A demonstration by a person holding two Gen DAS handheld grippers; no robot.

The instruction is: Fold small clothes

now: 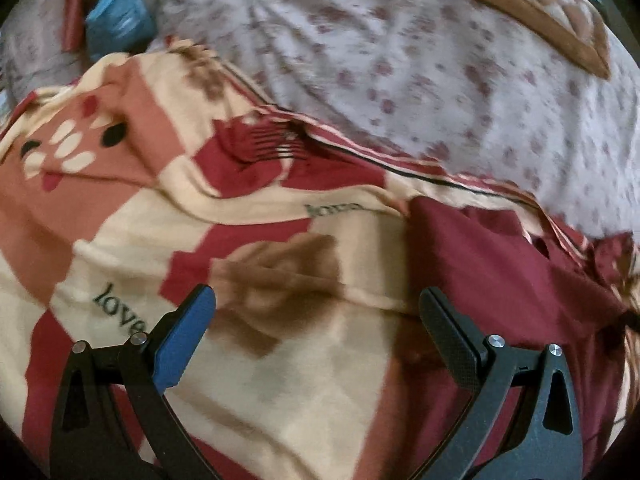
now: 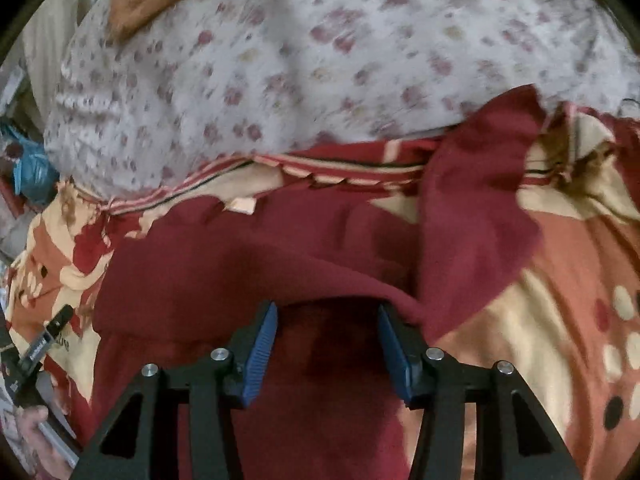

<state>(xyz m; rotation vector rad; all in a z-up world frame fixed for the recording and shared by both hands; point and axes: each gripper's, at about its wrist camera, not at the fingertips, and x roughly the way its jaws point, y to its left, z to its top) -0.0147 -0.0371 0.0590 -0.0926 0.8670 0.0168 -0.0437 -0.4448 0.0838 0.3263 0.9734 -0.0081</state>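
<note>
Floral sheet [image 1: 420, 60]: pale, with small reddish blossoms, fills the upper half of both views, wrinkled. Blurred in places.

Blanket [image 1: 120, 208]: cream, salmon and red patches, dots and the word "love" printed on it. Covers the lower left and centre of the left wrist view; in the right wrist view it shows at lower right and along the left edge. A striped border runs where it meets the floral sheet.

Dark red garment [image 2: 248, 256]: lies on the blanket, spread across the middle of the right wrist view, one flap reaching toward the upper right. Its near edge sags just above the right gripper's fingertips. In the left wrist view the same cloth sits at right of centre. A small cream tag shows near its upper edge.

Brown-and-cream pillow [image 1: 532, 12]: upper right of the left wrist view, on the floral sheet.

Blue bag [image 1: 118, 20]: upper left of the left wrist view, crumpled.

Left gripper [image 1: 318, 300]: jaws spread wide, nothing between them, over the blanket beside the garment.

Right gripper [image 2: 328, 312]: jaws parted, released; blue pads stand clear of the red cloth, which passes beneath them.

Hand [image 2: 36, 432]: lower left corner of the right wrist view, holding the other gripper's handle.
</note>
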